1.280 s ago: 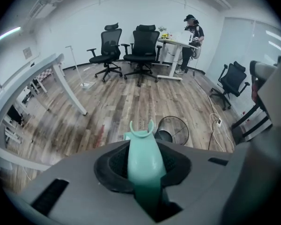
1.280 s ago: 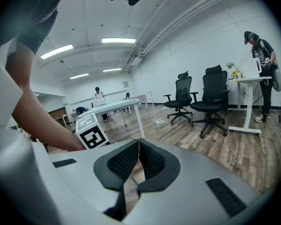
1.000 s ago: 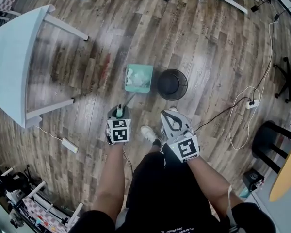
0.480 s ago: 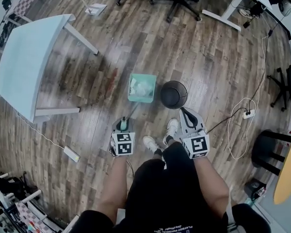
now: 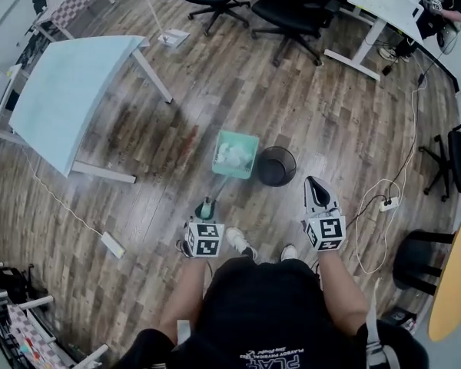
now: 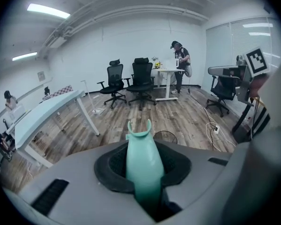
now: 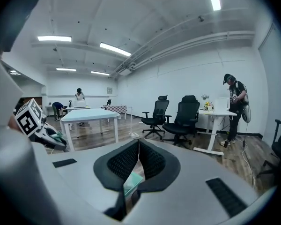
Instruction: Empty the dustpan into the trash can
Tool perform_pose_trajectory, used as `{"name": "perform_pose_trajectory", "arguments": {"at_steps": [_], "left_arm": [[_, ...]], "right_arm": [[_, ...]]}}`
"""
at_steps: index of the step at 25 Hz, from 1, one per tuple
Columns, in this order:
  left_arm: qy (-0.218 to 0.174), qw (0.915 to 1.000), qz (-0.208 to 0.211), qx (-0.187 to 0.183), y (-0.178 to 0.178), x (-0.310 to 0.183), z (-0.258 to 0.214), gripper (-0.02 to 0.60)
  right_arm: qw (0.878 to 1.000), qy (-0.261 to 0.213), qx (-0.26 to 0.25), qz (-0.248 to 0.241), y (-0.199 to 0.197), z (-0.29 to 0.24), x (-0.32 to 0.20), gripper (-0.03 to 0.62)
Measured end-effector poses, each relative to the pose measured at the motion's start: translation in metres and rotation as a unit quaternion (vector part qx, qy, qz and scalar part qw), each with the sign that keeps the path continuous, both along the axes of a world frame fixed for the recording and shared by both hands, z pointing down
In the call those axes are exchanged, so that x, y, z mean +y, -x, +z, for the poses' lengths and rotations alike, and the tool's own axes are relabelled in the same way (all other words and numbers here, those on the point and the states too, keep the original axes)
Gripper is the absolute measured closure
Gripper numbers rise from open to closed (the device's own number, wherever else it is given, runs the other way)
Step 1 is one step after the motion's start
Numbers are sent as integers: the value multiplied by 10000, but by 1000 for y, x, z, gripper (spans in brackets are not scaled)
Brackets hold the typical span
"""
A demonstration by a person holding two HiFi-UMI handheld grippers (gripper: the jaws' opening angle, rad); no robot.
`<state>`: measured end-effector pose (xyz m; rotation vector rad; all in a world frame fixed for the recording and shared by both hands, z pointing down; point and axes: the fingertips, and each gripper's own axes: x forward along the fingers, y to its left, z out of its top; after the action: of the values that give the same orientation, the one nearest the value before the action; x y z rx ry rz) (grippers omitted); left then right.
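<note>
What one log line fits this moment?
left hand-held gripper: shut on dustpan handle | right hand-held gripper: shut, empty | dustpan: litter inside, beside trash can | emptying: not done

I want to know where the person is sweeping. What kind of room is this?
Most likely an office or workroom: it has black swivel chairs, a white desk and a big pale table.

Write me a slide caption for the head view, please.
Left gripper grips the teal dustpan by its handle, white paper inside, beside the black trash can; right gripper shut.
</note>
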<state>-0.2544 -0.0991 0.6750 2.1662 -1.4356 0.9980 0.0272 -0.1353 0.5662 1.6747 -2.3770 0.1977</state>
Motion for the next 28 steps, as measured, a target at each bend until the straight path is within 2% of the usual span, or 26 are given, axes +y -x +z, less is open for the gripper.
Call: {"name": "perform_pose_trajectory", "arguments": {"at_steps": [9,17,20,25,28], "left_arm": [[-414,9968,72,-675,-51,55,-31,485],[-757,9849,511,-1469,-102,83,-36,483],[-927,9721,884,-1963,-120,90,-39,482],[-1155,9310,1829,-2939,-154,108,-31,476],[-1180,9174,2067,-3189,-164,117,-27,476]], "right_arm": [[9983,-206,-139,-527,-37,-21,36,571],[9952,-341,-176,-900,-65,-33,77,570],[9946,-347,-194,-959,-73,-34,90,571],[9933,-396,-267,-1053,-81,-36,112,571],[9925,-439,-311,-1101,-85,-39,123,570]]}}
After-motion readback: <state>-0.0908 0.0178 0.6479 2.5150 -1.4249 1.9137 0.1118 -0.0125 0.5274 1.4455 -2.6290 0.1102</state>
